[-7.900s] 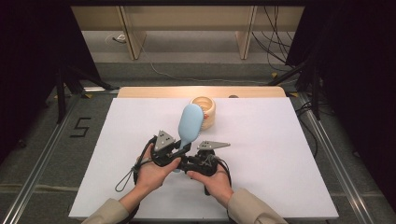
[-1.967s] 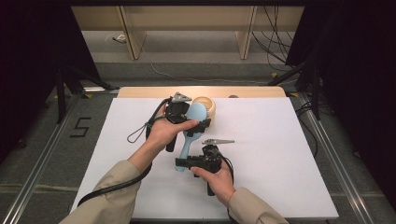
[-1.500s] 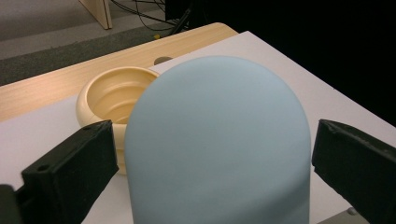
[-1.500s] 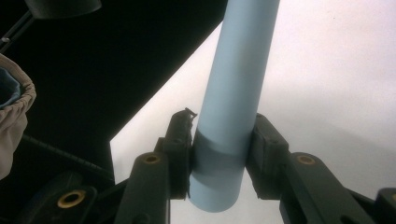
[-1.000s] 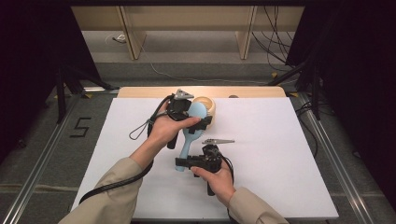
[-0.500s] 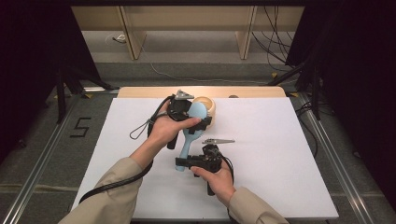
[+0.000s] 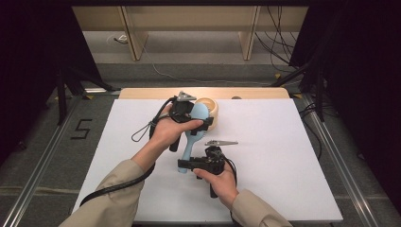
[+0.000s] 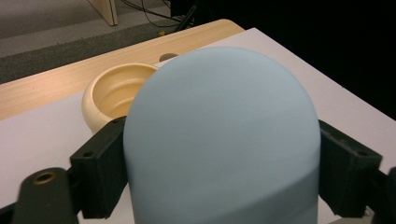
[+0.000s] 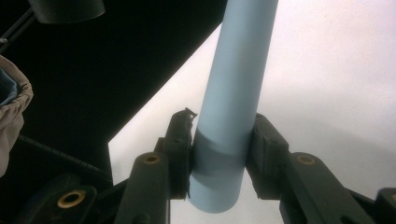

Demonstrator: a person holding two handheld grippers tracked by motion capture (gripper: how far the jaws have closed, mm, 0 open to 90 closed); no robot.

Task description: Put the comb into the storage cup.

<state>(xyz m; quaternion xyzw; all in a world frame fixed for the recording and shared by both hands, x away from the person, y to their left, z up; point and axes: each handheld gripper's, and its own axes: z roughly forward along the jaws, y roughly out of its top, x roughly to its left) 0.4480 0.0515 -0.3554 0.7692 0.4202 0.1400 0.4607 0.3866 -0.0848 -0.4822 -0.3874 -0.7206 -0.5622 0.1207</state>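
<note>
At mid-table, both grippers share one pale blue brush.

Left gripper point(image 7: 201, 124): jaws clamped on the brush head, one black pad pressed against each flank; seen from the high view, it sits at the far end of the brush, held in the person's left hand point(image 7: 166, 130).
Left gripper view: blue brush head point(image 8: 222, 140) rises between the two pads, its smooth rounded back toward the camera, both sides in contact with the pads.
Right gripper point(image 7: 185, 165): jaws closed on the brush handle near its free end; held in the right hand point(image 7: 222, 182), nearer the person's edge of the table.
Right gripper view: handle point(image 9: 233, 93) runs up and away between the pads, a short stub of it poking out below the grip.
Brush point(image 7: 191, 137): spans between the two grippers, head toward the far side, handle toward the person; whether it rests on the table or is lifted off it, I cannot tell.
Bowl point(image 7: 211, 111): cream-coloured, just beyond the brush head and partly covered by it in the high view; in the left gripper view it stands upright behind the head, to its left.
Table point(image 7: 283, 151): white top, with a bare wooden strip point(image 7: 255, 93) along the far edge.
Cable point(image 7: 113, 187): trails from the left gripper back along the left sleeve.
</note>
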